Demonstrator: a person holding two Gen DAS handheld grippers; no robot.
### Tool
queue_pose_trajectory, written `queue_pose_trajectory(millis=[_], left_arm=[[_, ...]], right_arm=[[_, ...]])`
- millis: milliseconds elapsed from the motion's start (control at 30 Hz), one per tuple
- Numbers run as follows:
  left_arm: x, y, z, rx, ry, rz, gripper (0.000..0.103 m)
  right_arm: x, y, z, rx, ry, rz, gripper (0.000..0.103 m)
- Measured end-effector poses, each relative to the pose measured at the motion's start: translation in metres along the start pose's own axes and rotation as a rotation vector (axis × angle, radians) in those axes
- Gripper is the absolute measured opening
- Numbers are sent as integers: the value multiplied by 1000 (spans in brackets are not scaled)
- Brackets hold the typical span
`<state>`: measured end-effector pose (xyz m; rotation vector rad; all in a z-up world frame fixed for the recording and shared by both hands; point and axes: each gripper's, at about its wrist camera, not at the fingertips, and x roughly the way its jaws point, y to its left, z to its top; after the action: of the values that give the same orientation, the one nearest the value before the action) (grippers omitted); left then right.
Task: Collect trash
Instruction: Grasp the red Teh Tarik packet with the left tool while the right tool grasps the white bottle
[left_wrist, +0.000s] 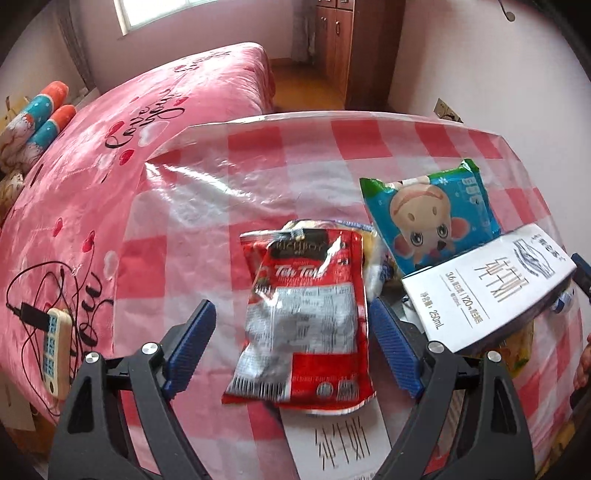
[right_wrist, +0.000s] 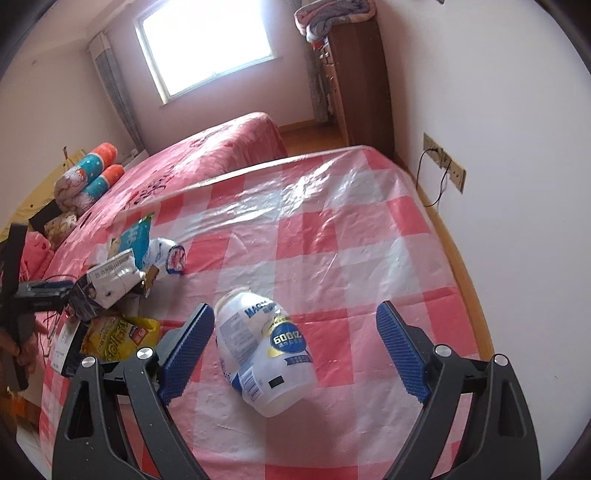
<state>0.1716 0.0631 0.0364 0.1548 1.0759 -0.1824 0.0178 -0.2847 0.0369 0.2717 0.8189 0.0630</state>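
Note:
A red and silver snack wrapper (left_wrist: 303, 321) lies on the pink checked tablecloth (left_wrist: 258, 177), between the open fingers of my left gripper (left_wrist: 291, 325). A white milk carton (left_wrist: 487, 288) leans to its right, with a blue cartoon packet (left_wrist: 432, 218) behind it and another carton (left_wrist: 340, 443) under the wrapper. My right gripper (right_wrist: 295, 339) is open around two white plastic bottles (right_wrist: 258, 343) lying on the cloth. The trash pile (right_wrist: 122, 266) shows at the left of the right wrist view, with a yellow wrapper (right_wrist: 118, 336).
A bed with a pink cover (left_wrist: 129, 147) lies left of the table, with a remote and cables (left_wrist: 55, 339) on it. A wall with a socket (right_wrist: 443, 162) runs along the right. A wooden wardrobe (right_wrist: 354, 85) stands at the back.

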Motion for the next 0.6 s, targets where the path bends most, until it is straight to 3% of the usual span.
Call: queue_pose_trajectory(millis=[133, 233, 600], left_arm=[[9, 5, 4, -34, 12, -29, 83], [13, 11, 4, -98, 11, -80, 68], [5, 8, -10, -183, -48, -55, 53]], right_arm=[[9, 7, -3, -36, 31, 10, 89], [15, 9, -5, -51, 57, 19, 89], [22, 19, -16, -104, 73, -10, 81]])
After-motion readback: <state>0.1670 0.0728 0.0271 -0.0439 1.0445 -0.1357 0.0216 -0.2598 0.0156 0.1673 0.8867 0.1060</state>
